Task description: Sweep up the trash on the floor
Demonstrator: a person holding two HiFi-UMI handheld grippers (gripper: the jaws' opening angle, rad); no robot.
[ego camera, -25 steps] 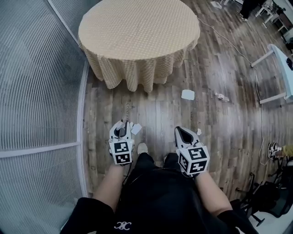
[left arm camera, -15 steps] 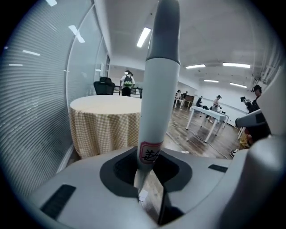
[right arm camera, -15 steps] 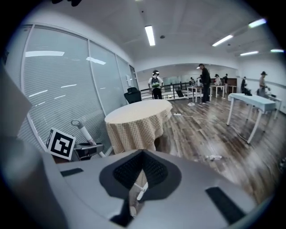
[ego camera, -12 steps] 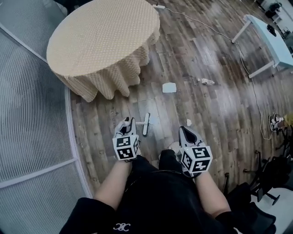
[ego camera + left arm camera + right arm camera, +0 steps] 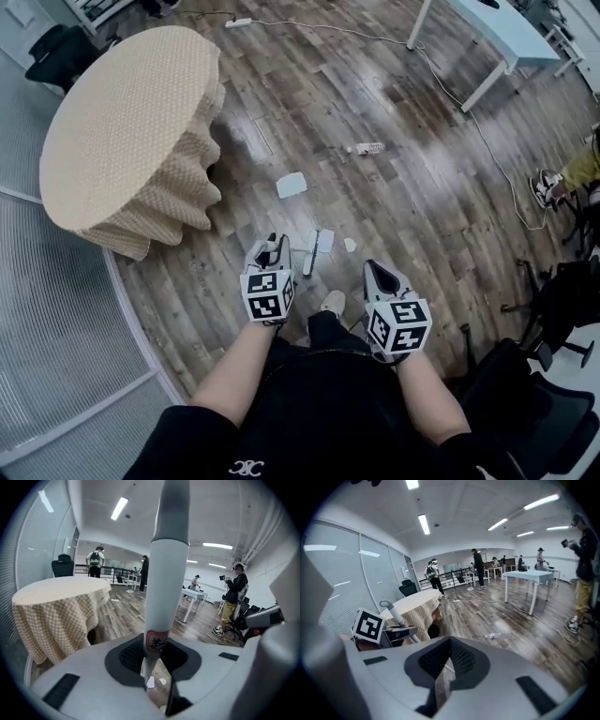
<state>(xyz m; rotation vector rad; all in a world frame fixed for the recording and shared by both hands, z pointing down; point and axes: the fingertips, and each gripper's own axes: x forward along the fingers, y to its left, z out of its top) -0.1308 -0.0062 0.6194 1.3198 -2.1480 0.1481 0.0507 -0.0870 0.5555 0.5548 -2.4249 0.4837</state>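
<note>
Dark wood-plank floor (image 5: pixel 422 187) runs ahead of the person, and the trash lies just forward of both hands: a flat white paper sheet (image 5: pixel 292 185) beyond the left side and a small white scrap (image 5: pixel 349 245) between the two. To my eye the left hand-held gripper (image 5: pixel 269 255) is the nearer one. It is clamped on the upright pale grey broom pole (image 5: pixel 164 573), whose long axis runs down to the floor short of the sheet. The right hand-held gripper (image 5: pixel 380 275) is pinched together on nothing.

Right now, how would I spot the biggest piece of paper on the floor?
Find the round table draped in tan checks. On the wood floor right of it lies a flat white sheet, far bigger than the scraps nearby.
</note>
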